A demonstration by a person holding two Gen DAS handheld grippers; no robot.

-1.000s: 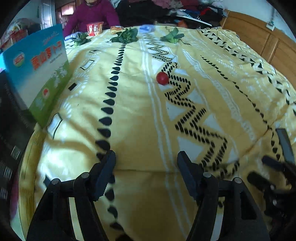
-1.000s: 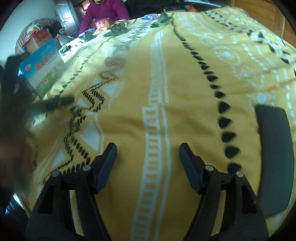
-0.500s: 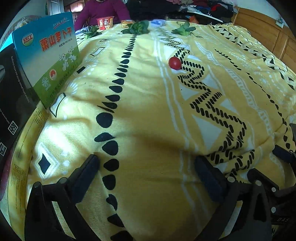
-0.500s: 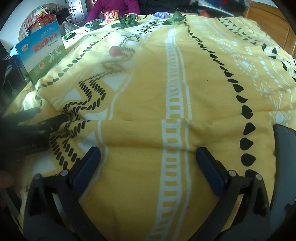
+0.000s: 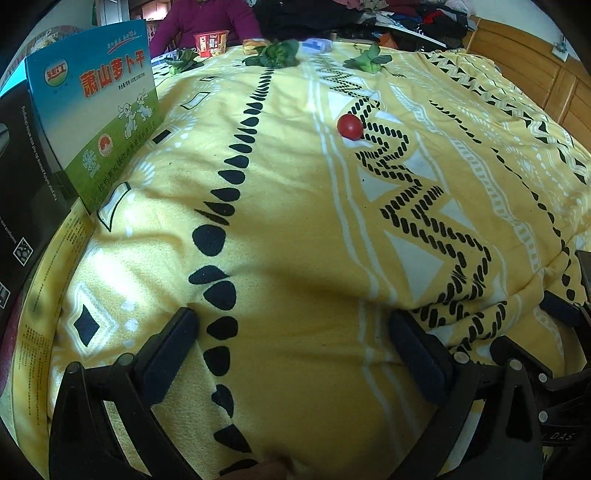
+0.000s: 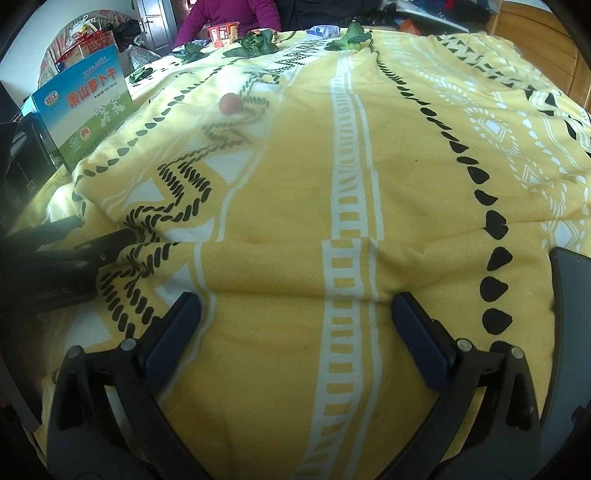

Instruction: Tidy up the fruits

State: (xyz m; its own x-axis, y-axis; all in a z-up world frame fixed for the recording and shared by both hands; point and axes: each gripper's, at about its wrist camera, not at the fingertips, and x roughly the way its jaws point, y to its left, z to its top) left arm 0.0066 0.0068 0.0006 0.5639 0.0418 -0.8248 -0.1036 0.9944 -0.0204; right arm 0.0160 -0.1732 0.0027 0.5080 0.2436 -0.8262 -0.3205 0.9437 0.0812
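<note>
Fleece-like yellow blanket (image 5: pixel 295 236) printed with black teardrops, rope-like zigzags and white ladder stripes fills both views, soft and slightly rumpled, with a shallow crease just ahead of the fingers. The left gripper (image 5: pixel 291 347) hangs above it with its jaws spread wide and nothing between them; its fingers (image 5: pixel 166 350) are matte black plastic with flat, dark blue rubbery pads. The right gripper (image 6: pixel 295 332) looks the same, jaws equally wide apart and empty over the white ladder stripe.

A small, round, glossy red fruit (image 5: pixel 349 126), tomato-like, lies on the blanket well ahead of the left gripper and slightly to its right, at the top of a zigzag band; from the right gripper it sits far ahead and to the left (image 6: pixel 229 103).

Ahead-left of both grippers stands a rectangular cardboard box (image 5: pixel 99 122) with a smooth printed blue-and-green face and red characters. Crinkled leafy greens (image 5: pixel 275 55) lie at the far edge of the blanket, and beside them a red printed paper cup (image 5: pixel 209 43). Behind it is a person in a magenta sleeve (image 5: pixel 177 26). At the right gripper's right edge lies a flat, dark, smooth slab (image 6: pixel 570 332).
</note>
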